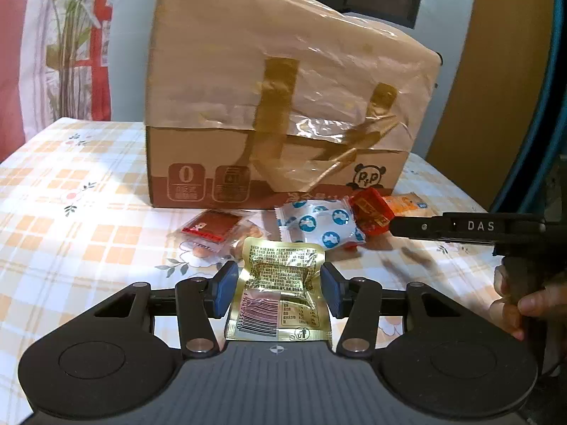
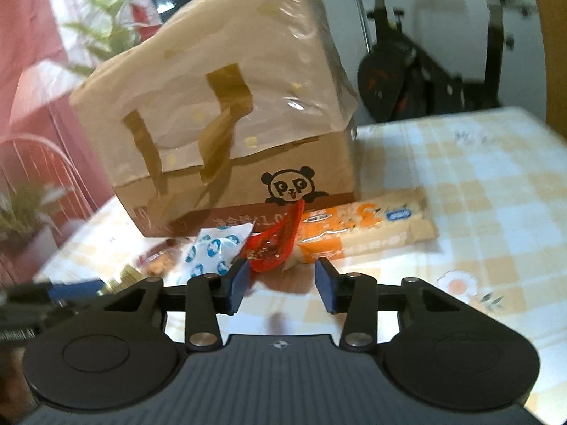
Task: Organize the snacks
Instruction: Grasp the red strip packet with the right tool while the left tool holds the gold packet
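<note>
A gold foil snack packet point(image 1: 280, 290) lies on the checked tablecloth between the blue pads of my left gripper point(image 1: 280, 285), which is open around it. Behind it lie a red square snack point(image 1: 211, 228), a white packet with blue dots point(image 1: 319, 223), a red wrapper point(image 1: 372, 214) and an orange-and-cream packet point(image 1: 407, 205). My right gripper point(image 2: 281, 281) is open and empty, just in front of the red wrapper point(image 2: 274, 244) and the orange-and-cream packet point(image 2: 361, 230). The blue-dotted packet point(image 2: 212, 251) lies to its left. The right gripper's side shows in the left wrist view point(image 1: 460, 228).
A large taped cardboard box point(image 1: 280, 106) with a panda logo stands behind the snacks; it also shows in the right wrist view point(image 2: 226, 134). An exercise bike point(image 2: 425, 71) stands beyond the table's far edge. Plants point(image 1: 67, 35) stand at the left.
</note>
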`<action>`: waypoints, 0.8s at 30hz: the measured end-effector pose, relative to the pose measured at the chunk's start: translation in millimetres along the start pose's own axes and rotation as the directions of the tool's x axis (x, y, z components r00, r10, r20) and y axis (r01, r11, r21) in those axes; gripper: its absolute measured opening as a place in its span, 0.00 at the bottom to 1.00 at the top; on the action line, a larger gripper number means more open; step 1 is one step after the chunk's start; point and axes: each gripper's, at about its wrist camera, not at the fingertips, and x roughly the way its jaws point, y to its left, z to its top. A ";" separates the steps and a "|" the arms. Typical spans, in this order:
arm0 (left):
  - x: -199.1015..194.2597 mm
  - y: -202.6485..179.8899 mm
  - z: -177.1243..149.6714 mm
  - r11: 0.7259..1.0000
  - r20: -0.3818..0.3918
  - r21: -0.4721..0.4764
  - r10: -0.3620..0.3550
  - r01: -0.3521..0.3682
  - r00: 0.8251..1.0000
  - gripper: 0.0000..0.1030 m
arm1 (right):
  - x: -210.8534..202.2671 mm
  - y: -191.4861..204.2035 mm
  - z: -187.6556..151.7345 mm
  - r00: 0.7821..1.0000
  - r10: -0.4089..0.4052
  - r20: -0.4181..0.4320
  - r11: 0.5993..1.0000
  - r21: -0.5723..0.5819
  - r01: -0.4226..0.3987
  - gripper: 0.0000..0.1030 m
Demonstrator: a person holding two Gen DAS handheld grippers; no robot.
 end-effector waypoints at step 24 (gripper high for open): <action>-3.1 11.0 -4.4 0.999 0.013 -0.046 0.002 -0.002 1.000 0.52 | 41.4 -40.4 1.0 0.992 0.121 -0.028 0.802 0.592 -0.081 0.18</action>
